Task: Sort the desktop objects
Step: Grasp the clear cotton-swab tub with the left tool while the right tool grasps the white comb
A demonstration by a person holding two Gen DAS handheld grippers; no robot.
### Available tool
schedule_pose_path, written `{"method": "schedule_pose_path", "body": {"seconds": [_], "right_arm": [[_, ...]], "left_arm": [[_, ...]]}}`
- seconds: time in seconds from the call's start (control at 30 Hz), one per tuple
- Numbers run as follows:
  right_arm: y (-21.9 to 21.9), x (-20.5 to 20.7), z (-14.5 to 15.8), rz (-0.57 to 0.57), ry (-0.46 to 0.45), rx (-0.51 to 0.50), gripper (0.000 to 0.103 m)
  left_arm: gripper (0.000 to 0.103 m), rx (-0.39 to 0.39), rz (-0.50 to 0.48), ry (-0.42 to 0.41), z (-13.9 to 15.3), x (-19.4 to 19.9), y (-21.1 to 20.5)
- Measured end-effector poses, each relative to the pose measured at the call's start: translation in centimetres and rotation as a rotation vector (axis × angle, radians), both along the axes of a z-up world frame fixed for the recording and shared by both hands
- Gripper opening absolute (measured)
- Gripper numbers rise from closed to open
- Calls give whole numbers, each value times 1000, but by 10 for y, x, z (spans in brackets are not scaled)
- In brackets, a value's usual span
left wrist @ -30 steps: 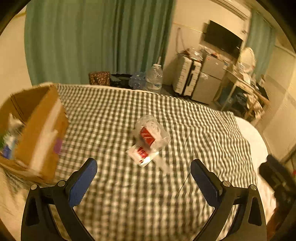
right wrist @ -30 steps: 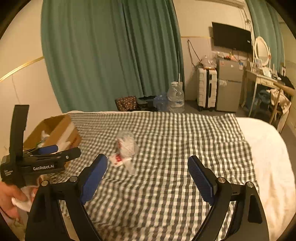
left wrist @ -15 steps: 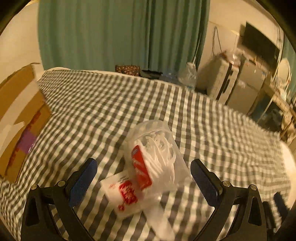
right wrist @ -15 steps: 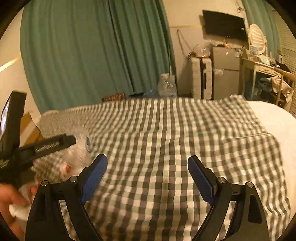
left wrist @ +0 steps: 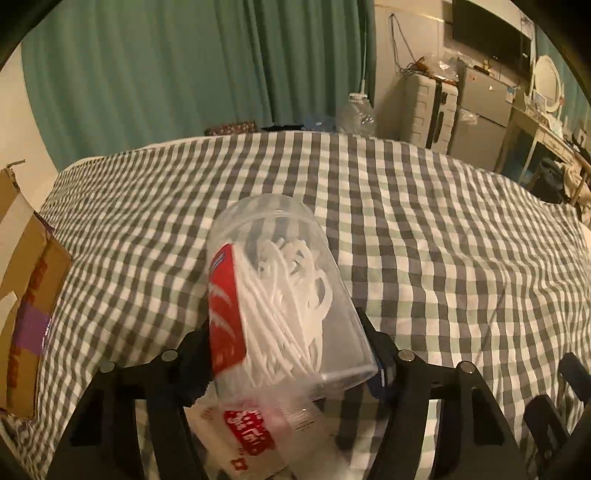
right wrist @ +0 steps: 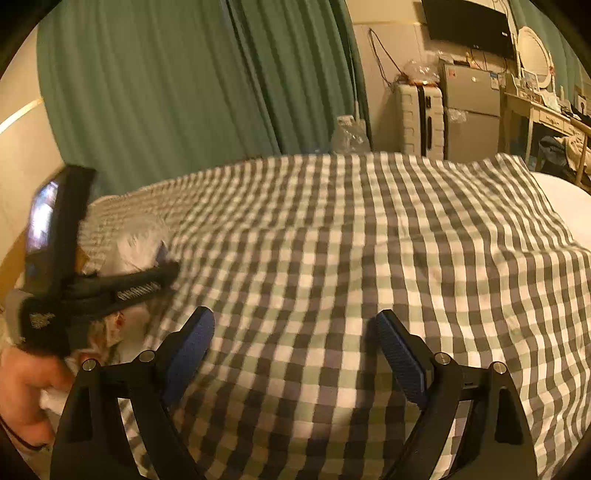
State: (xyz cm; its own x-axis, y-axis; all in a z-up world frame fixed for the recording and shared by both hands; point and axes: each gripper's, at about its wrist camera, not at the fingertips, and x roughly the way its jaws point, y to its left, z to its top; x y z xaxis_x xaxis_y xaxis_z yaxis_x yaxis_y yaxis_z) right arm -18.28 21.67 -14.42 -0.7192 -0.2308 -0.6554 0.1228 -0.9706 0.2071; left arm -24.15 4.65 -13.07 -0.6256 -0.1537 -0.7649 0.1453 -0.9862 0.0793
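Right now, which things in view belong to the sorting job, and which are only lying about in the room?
Belong to the job:
- clear tub of white floss picks, between the closing jaws of the left gripper
- small white-and-red packet under it
- cardboard box at the left edge
- right gripper, open over bare cloth

Just lying about:
- checked cloth
- suitcase
- water jug
- television
- green curtain
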Motion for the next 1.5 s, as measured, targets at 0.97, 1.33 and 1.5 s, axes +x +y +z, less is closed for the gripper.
{"method": "schedule_pose_path", "body": {"seconds": [0.97,1.33,1.5], "right_arm": [[-155,3,-19,288,-95,226,48],[-122,36,-5,218,-152,167,26],[-101,68,15,171,-168,133,26]], "left_arm": [[86,170,43,40,19,60,-127],[63,183,23,61,33,71,-125],[63,172,26,127,62,97,-122]]}}
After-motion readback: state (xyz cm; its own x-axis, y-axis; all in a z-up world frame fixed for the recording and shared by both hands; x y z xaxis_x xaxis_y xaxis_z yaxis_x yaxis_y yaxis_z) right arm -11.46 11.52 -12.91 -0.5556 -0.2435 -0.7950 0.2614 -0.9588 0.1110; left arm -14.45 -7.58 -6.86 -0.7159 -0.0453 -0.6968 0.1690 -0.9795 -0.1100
